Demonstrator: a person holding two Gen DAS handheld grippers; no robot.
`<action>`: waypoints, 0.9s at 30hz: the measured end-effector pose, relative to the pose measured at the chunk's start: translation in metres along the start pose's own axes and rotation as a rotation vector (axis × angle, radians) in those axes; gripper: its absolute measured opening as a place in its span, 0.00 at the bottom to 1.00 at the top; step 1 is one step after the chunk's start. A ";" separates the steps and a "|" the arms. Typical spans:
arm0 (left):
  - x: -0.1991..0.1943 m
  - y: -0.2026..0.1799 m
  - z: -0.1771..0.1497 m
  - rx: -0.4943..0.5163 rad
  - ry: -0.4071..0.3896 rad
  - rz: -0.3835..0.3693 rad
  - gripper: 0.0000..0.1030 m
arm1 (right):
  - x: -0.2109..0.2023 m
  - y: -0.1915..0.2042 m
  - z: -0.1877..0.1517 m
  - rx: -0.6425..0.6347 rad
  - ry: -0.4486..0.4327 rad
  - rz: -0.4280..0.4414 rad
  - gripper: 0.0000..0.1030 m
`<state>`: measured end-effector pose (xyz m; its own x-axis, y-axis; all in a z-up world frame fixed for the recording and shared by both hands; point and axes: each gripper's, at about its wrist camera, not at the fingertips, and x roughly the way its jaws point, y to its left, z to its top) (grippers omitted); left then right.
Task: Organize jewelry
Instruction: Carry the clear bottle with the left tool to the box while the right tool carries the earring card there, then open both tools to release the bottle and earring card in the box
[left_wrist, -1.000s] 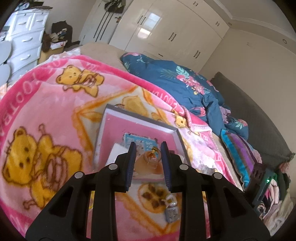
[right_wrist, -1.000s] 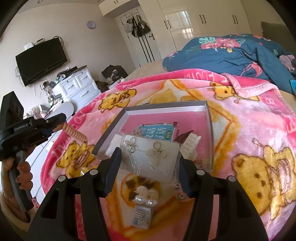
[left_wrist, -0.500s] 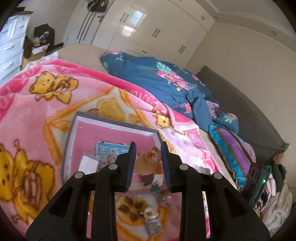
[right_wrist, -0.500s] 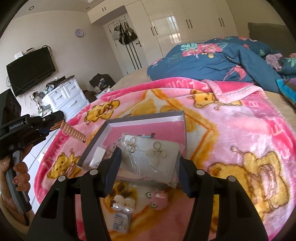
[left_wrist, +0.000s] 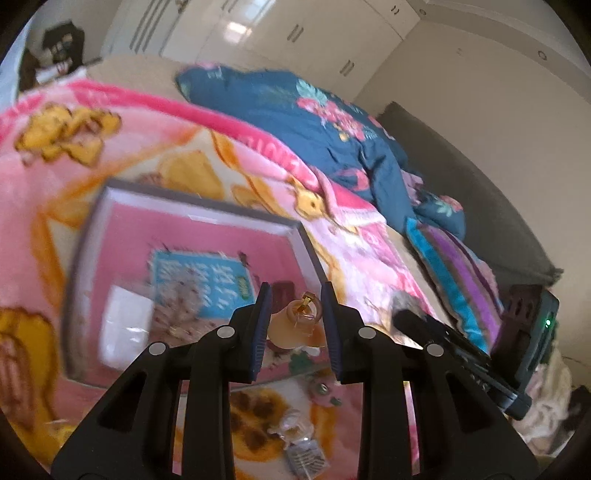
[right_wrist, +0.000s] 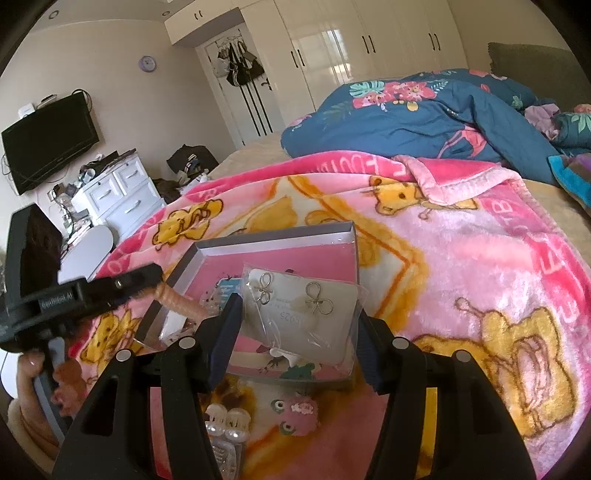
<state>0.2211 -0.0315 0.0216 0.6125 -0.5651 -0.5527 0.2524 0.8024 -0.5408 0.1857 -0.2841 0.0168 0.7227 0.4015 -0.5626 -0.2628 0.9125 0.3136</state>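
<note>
Left wrist view: the left gripper holds an orange coiled hair tie with a small gold charm, its blue-padded jaws closed to a narrow gap with the tie pinched between them. It hangs above the near right corner of the shallow grey-rimmed box, which lies on the pink teddy-bear blanket. Inside the box are a blue printed card and a white packet (both blurred). On the blanket just in front of the box lies a small bagged item.

Right wrist view: the right gripper clamps a clear bag holding a white earring card with two bow-shaped earrings; the jaws stand fairly wide, pressing on the bag's two side edges. The card is held over the near edge of the box. Below it on the blanket sit a pink fuzzy clip and pearl clips. The left gripper reaches in from the left, the coiled tie at its tip over the box.
</note>
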 end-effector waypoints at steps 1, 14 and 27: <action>0.004 0.002 -0.001 -0.006 0.007 -0.007 0.19 | 0.002 -0.001 0.000 0.001 0.005 -0.002 0.54; 0.036 0.029 -0.015 -0.070 0.119 0.011 0.26 | 0.027 0.005 -0.005 -0.005 0.059 0.002 0.54; 0.011 0.045 -0.002 -0.085 0.101 0.137 0.58 | 0.062 0.005 -0.017 0.036 0.127 -0.016 0.69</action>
<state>0.2377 -0.0021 -0.0096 0.5576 -0.4715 -0.6832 0.1054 0.8566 -0.5051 0.2184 -0.2532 -0.0299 0.6395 0.3956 -0.6592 -0.2268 0.9164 0.3299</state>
